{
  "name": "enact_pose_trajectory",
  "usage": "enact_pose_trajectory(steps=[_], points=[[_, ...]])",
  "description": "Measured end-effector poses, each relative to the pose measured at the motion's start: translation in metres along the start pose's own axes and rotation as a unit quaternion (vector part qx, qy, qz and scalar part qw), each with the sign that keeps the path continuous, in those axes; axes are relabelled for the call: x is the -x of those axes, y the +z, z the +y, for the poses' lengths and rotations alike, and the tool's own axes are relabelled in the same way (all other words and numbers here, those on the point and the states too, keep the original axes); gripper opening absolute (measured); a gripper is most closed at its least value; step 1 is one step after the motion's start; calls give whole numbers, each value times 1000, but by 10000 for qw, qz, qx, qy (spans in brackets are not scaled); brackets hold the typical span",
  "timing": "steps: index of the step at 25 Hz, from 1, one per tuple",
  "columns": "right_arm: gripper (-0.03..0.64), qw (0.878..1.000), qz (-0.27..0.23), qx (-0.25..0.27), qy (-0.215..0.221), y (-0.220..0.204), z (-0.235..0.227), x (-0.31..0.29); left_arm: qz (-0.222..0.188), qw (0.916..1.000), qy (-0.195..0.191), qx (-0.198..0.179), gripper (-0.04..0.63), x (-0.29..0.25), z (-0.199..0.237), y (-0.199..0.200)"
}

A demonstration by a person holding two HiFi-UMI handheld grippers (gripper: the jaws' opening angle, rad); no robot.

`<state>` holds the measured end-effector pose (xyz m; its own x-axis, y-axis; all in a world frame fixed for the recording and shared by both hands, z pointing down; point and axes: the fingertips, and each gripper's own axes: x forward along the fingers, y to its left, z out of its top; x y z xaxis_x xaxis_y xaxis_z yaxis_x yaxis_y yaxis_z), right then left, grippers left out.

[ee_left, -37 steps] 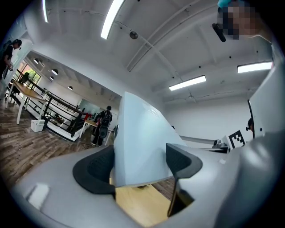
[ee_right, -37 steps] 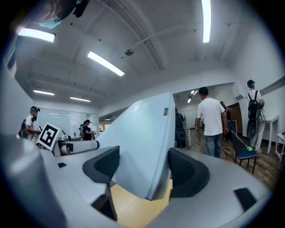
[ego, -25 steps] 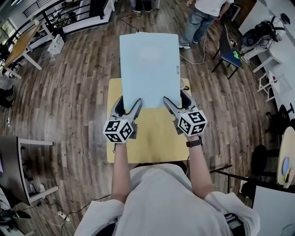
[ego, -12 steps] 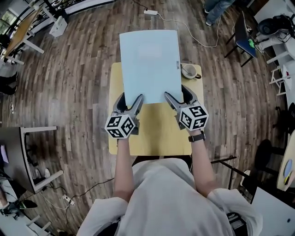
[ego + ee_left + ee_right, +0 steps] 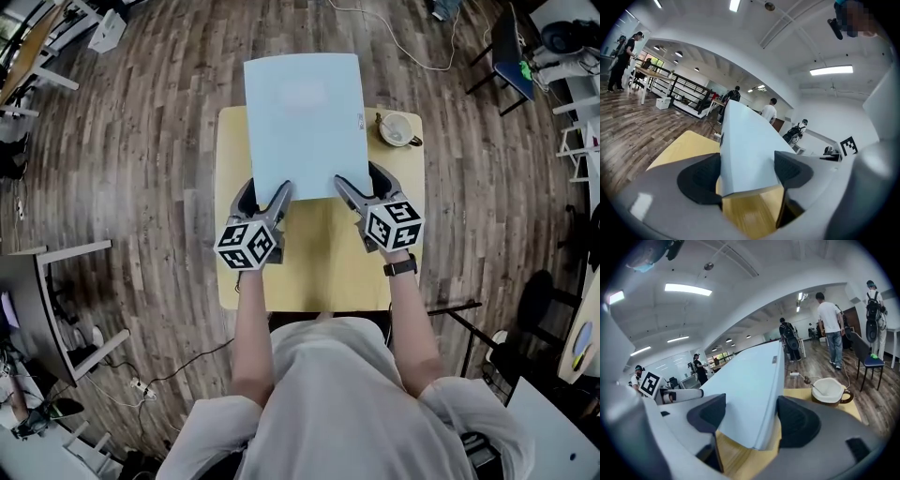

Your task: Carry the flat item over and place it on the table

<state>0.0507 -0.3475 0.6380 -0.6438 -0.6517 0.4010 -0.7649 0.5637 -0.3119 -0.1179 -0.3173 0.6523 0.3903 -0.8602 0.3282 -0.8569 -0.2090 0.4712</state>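
Clamping the near edge of the pale blue board (image 5: 305, 117), one at each corner, the left gripper (image 5: 264, 199) and the right gripper (image 5: 362, 186) both have their jaws closed on it, the edge pinched between the pads in each gripper view. The carrying looks all but done, I'd say. The person stands right at the yellow table (image 5: 319, 277), and the board hangs over its top, held in the air and tilted up away from the body, its far end reaching past the table's far edge. What is left is the putting down: lowering it flat onto the tabletop and letting go, neither done yet. A cup (image 5: 397, 128) with a spoon in it sits on the table's far right corner, just beside the board's right edge as seen from above. That is the one thing I'd watch, since the board could catch it on the way down unless it lands a little to the left or nearer the body. Round about are plank floor (image 5: 141, 187), a loose cable (image 5: 394, 14), a chair (image 5: 511, 56) off to the right, and a few people (image 5: 830, 329) well away.
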Motion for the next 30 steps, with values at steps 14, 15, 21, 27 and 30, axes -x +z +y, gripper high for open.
enact_pose_trajectory(steps=[14,15,21,27,30], points=[[330,9976,593,-343,-79,-48,-26,-35,657,9963,269,491,365,-29,34,-51],[328,9973,635,-357,-88,-51,-26,-37,699,9958,282,525,365,-30,36,-53],[328,9951,866,-443,-167,-64,-28,-38,971,9925,356,657,365,-31,40,-67],[328,9921,1151,-445,-214,-80,-31,-40,1305,9883,418,665,365,-31,43,-83],[330,9868,1562,-329,-265,-94,-33,-43,1668,9835,476,516,365,-33,45,-95]])
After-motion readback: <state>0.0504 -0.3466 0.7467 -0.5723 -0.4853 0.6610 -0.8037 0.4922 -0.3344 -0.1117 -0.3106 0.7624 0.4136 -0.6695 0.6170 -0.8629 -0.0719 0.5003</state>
